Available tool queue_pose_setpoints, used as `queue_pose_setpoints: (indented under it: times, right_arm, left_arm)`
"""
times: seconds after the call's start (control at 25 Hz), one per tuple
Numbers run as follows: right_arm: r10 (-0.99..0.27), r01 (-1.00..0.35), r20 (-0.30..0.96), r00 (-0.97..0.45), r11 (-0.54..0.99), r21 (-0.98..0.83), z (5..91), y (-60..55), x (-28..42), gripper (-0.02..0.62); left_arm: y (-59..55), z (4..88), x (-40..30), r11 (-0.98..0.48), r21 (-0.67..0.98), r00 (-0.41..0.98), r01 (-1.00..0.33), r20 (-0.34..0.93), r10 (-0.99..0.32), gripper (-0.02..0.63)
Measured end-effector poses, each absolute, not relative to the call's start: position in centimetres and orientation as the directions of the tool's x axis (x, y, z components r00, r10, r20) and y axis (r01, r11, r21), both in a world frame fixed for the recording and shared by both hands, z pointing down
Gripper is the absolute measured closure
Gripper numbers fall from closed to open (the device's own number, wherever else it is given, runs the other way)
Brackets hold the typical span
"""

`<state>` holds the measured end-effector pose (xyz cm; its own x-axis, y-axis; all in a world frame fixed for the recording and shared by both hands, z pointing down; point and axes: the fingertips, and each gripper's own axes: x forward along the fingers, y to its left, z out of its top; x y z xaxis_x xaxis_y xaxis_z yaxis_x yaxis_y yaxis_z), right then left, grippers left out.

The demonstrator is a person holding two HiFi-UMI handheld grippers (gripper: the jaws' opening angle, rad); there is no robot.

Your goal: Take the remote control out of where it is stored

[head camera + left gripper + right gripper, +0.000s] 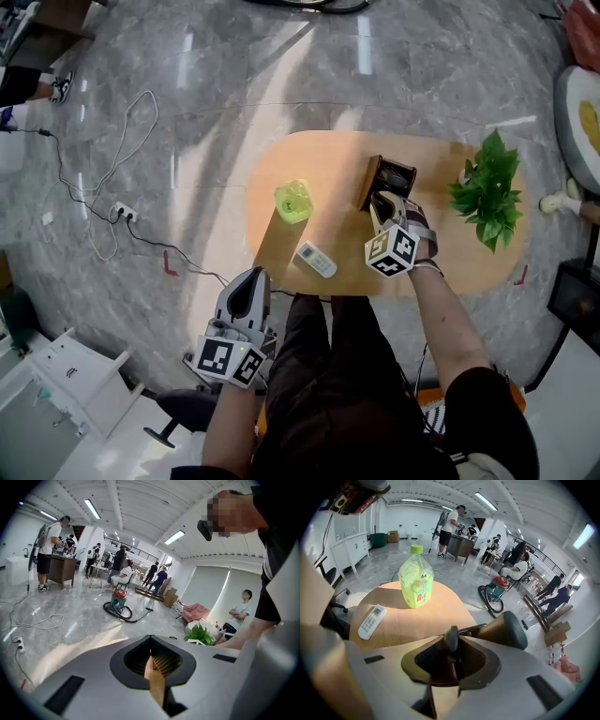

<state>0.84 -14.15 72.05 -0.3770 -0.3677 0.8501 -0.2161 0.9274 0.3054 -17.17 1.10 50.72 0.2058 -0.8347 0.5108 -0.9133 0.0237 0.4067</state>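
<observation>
Remote (451, 638) (dark, slim) upright betw. R gripper (450, 659) jaws, pinched, in holder (373, 176).

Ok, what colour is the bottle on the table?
The bottle is translucent yellow-green with a green cap, clearest in the right gripper view.

Matt pale wood surface (319, 159); glossy stone floor (187, 112); translucent green plastic bottle (293, 202); holder (372, 183) seemingly dark varnished wood; its remote control (451, 638) smooth black plastic.

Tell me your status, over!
Left gripper shut, empty. Right gripper shut on black remote in wooden holder. Nothing blocking; white remote and bottle sit aside.
</observation>
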Motion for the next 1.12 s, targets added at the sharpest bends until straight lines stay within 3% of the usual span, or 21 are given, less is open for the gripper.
queue_pose_setpoints:
  times: [0.64,1.12]
  right_arm:
    - [-0.523,-0.364,0.748,-0.408,0.845,0.392,61.9,-7.3,1.7,0.494]
    - [-0.435,-0.368,0.868,-0.239,0.868,0.334,70.4,-1.5,6.8,0.494]
  left_arm:
    - [1.1,47.5,-14.5,-0.197,0.441,0.408,-0.876,0.458,-0.790,0.600]
    - [2.8,50.7,-12.2,-0.297,0.468,0.523,-0.832,0.485,-0.701,0.600]
